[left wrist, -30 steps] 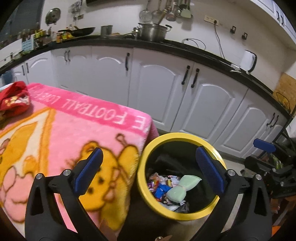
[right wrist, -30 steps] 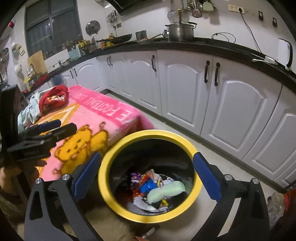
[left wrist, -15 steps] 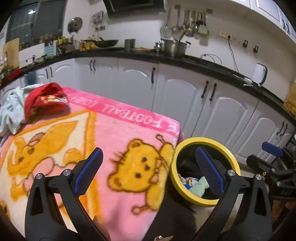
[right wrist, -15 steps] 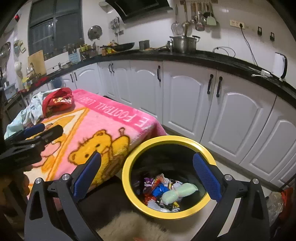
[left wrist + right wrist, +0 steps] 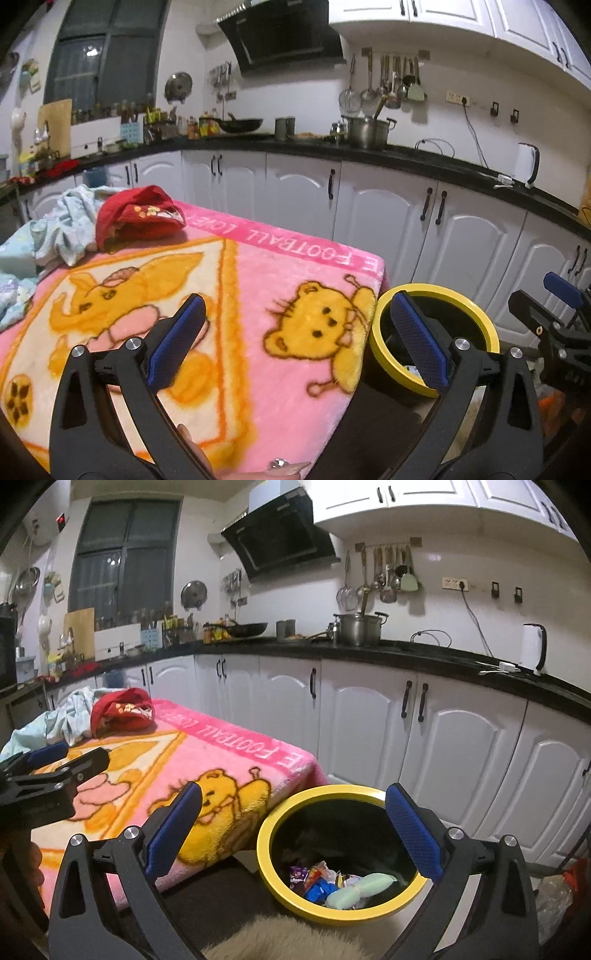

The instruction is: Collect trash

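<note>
You've got two grippers going, the left one (image 5: 295, 341) and the right one (image 5: 291, 829), both wide open with nothing in them. One yellow-rimmed bin (image 5: 273, 871) on the floor, one pale green packet (image 5: 356, 888) on top of a pile of wrappers (image 5: 314, 880) too jumbled to count. One pink blanket (image 5: 258, 280), one red cloth (image 5: 138, 218), one steel pot (image 5: 356, 629).

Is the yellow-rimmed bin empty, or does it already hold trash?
It holds trash. In the right wrist view the yellow-rimmed bin stands upright and open-topped, with colourful wrappers and a pale green packet at its bottom; it is far from full.
</note>
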Motion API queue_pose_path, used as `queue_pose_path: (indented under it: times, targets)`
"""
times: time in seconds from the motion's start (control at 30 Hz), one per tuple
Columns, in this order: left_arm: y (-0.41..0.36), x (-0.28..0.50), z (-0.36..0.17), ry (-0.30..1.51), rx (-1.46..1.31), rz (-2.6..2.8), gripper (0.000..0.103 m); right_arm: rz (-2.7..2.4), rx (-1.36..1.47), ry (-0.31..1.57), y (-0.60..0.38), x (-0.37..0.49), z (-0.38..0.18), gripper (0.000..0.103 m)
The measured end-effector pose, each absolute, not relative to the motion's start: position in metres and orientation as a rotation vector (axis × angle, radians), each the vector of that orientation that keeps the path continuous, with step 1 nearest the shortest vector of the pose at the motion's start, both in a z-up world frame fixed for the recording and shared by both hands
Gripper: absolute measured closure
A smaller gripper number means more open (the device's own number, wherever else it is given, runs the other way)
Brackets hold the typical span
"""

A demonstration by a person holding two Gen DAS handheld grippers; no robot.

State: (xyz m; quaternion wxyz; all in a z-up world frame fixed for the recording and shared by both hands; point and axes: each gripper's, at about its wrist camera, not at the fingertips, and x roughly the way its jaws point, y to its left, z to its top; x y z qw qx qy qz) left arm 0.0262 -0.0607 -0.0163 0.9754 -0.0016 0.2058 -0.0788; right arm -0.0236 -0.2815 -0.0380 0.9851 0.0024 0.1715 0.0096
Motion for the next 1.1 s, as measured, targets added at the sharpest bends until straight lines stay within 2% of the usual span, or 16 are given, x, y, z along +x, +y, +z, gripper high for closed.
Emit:
queue_pose_path:
  times: [0.23,1.1]
  targets:
    - [-0.060,0.011,-0.025,0.379,-0.034,-0.182,0.011,-0.003,0.000,0.275,-0.278,-0.035,-0.046,0.006]
    - [-0.056,0.010,-0.029,0.375,-0.034,-0.175,0.011,0.022,-0.048,0.286,-0.262,-0.036,-0.058,0.006]
